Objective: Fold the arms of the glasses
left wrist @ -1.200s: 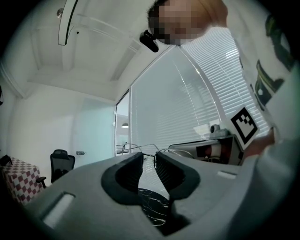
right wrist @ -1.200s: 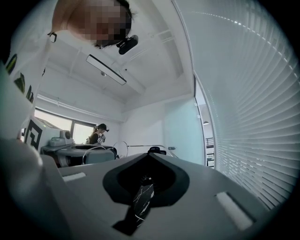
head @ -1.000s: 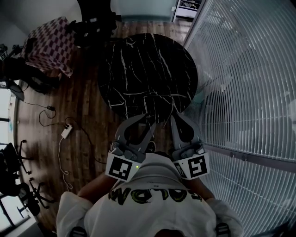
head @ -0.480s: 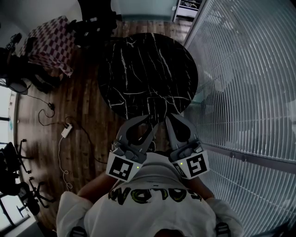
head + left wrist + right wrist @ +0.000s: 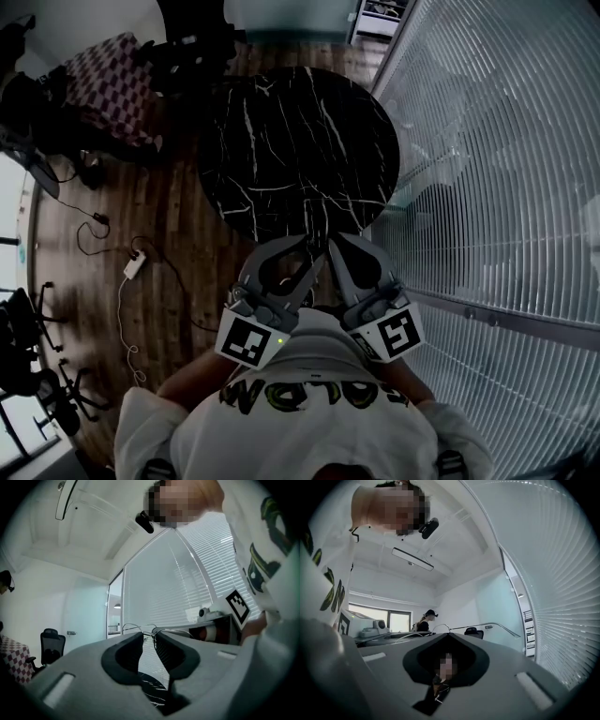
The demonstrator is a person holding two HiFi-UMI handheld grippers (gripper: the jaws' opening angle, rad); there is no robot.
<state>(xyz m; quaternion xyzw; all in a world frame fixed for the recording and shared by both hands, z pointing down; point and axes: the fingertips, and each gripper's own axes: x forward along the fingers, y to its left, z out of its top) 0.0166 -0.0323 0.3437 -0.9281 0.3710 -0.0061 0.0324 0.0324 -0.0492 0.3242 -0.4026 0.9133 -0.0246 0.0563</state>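
Right gripper (image 5: 334, 242) swung inward, meeting left gripper (image 5: 312, 247) on thin wire glasses (image 5: 140, 630).

The glasses (image 5: 137, 625) are a thin wire-framed pair, held up in the air. 2 rounded rims show just past the tips of the left gripper (image 5: 146, 634), the wire lying in the narrow gap between its jaws. The right gripper (image 5: 447, 633) pinches the frame too, and 1 slim arm (image 5: 492, 623) runs out to the right, unfolded.
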